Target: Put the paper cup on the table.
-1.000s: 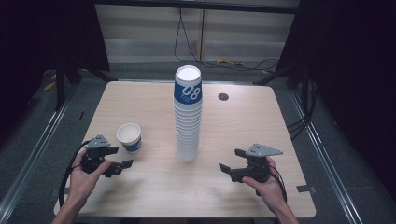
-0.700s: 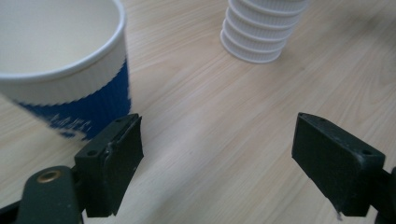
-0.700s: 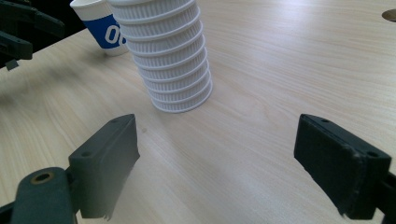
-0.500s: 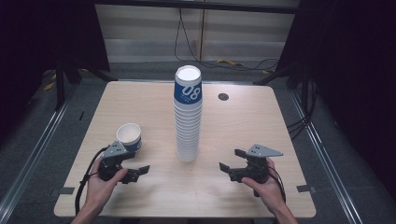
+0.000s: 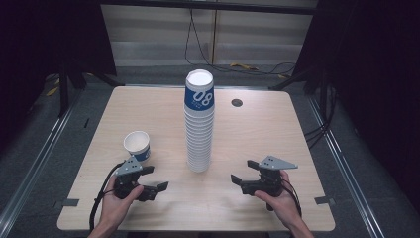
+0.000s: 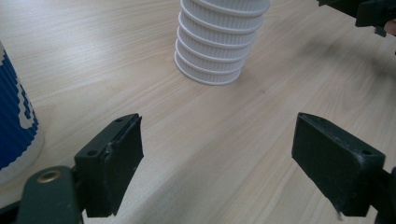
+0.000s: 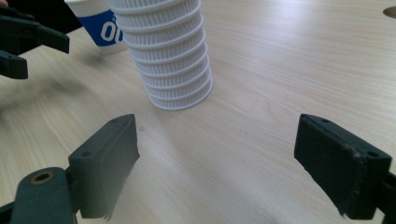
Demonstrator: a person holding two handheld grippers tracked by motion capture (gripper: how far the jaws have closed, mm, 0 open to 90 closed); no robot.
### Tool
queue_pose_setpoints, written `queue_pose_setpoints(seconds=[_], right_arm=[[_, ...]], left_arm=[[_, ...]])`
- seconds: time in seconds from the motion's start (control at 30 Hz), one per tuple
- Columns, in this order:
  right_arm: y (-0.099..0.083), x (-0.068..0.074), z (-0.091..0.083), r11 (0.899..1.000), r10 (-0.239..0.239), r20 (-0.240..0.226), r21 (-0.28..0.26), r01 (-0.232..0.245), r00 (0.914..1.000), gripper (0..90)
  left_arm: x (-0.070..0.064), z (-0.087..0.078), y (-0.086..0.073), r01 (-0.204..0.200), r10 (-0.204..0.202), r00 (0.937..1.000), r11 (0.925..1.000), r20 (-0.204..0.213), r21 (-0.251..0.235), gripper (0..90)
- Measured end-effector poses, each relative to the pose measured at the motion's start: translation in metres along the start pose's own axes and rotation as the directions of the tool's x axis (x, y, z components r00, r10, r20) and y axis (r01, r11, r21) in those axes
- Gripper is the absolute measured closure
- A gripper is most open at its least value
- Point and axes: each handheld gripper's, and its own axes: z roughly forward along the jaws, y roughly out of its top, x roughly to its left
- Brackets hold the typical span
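Fingers (image 6: pixel 116 154) on your left gripper (image 5: pixel 148 182) are spread wide with nothing between them, and the same goes for your right gripper (image 5: pixel 243 174), whose fingers (image 7: pixel 109 154) frame only bare wood. What has changed over the last second is on the left alone: that gripper has slid in from the surface's (image 5: pixel 148 106) left edge toward the tall stack of ribbed paper cups (image 5: pixel 199 124), and it now sits just in front of the single blue-and-white cup (image 5: pixel 137 145), pointing at the stack's base. Your right gripper has stayed where it was, on the opposite side of the stack and also aimed at its base.

The stack stands upright near the middle of the surface, unmoved, with the single cup well to its left, upright and untouched.

To my reading, you have left the single cup standing and are bringing both hands in to the stack, probably to pull off another cup. Neither gripper touches the stack yet; both are low, while the top cup sits high above them.
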Motion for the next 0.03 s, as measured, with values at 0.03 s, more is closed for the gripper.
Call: queue_pose_setpoints(seconds=[0.03], right_arm=[[-0.0002,0.0004,0.0009,1.000,0.000,0.002,0.007,0.000,1.0000,13.8]], left_arm=[[0.0001,0.0003,-0.0002,-0.001,0.001,1.0000,1.0000,0.008,0.002,16.4]])
